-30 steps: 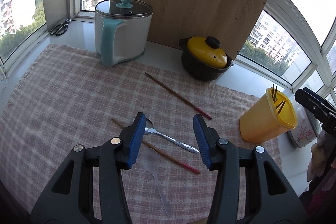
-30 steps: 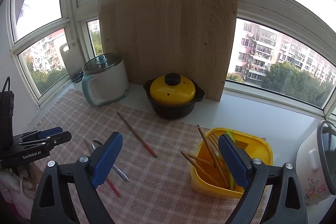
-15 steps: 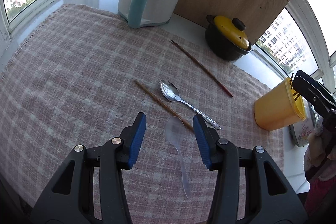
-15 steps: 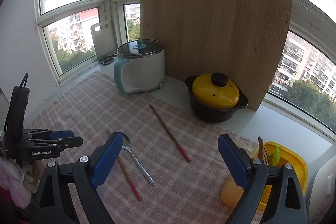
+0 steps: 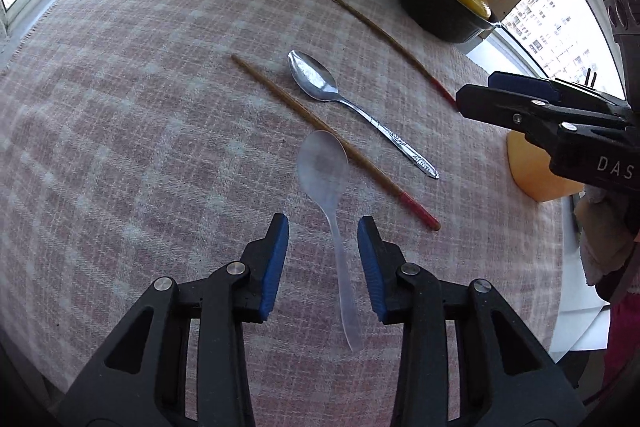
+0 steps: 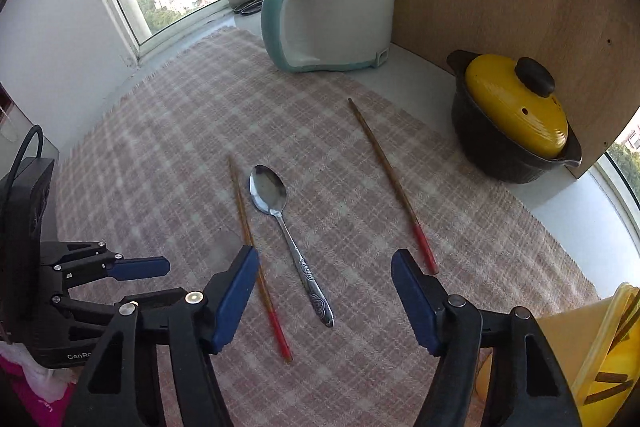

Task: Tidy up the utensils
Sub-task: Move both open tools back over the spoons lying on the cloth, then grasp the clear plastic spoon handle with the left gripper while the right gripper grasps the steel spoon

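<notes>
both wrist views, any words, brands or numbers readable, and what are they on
"DAS": white letters on the right gripper body, cut off by the frame edge in the left wrist view.
"GenRo": white letters on the left gripper body in the right wrist view, with the rest hidden.
Nothing else is readable; the metal spoon handle carries only ornament.

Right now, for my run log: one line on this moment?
left gripper: open, straddling clear plastic spoon | right gripper: open, above metal spoon
</notes>
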`<act>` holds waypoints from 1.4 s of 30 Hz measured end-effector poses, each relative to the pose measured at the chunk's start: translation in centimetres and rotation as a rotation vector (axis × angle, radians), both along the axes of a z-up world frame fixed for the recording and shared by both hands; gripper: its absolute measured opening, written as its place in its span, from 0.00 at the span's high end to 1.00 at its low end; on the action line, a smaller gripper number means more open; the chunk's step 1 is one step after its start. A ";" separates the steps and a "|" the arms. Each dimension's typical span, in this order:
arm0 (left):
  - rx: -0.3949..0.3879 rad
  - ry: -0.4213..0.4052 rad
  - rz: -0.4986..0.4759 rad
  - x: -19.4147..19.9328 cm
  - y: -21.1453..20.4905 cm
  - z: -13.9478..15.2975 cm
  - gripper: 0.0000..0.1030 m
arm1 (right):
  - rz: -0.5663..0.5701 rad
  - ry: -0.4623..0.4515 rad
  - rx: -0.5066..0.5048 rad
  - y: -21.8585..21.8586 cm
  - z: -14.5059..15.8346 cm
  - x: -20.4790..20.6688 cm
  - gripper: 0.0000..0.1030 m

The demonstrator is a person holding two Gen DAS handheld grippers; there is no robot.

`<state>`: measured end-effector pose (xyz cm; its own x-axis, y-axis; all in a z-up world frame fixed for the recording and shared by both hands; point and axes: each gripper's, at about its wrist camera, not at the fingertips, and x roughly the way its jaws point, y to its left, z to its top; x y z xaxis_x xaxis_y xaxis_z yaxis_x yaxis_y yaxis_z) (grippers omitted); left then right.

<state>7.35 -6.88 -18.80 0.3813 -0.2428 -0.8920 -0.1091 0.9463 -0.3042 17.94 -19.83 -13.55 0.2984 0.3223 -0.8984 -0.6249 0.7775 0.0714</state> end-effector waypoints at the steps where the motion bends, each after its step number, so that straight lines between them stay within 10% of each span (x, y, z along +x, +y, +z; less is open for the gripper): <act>1: 0.001 0.004 0.002 -0.1 -0.2 -0.1 0.65 | 0.012 0.010 -0.003 0.2 -0.4 0.1 0.33; 17: 0.002 0.057 0.088 -0.5 -1.5 -2.1 0.73 | 0.140 0.165 -0.057 2.7 -5.2 1.9 0.55; 42: 0.026 0.042 0.157 2.8 0.9 -3.3 0.95 | 0.273 0.096 -0.196 9.4 -7.9 3.1 0.66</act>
<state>10.11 -5.95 -22.09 0.3745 -0.1601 -0.9133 -0.2682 0.9242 -0.2720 21.06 -10.41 -21.43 0.1359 0.1973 -0.9709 -0.8095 0.5871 0.0060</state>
